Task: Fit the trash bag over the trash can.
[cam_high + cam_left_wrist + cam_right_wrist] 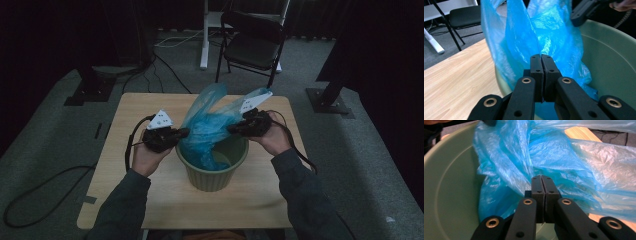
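My left gripper (pixel 184 132) sits at the left rim of the round sage-green plastic bin (pixel 212 177), jaws pressed together; in the left gripper view the thin translucent blue plastic bag (pixel 534 37) lies right at the tips, and I cannot tell whether a fold of film is pinched between them. My right gripper (pixel 231 129) meets the bag from the opposite rim, jaws likewise together against the film, a pinch equally unclear. The bag hangs partly inside the bin, its upper part rising above the rim between my two grippers. The high view shows the bin standing on the light wooden table (pixel 125 165) and a black folding chair (pixel 252 42) beyond. The right gripper view shows the bag's crumpled folds (pixel 554 157) against the bin's inner wall (pixel 451 195).
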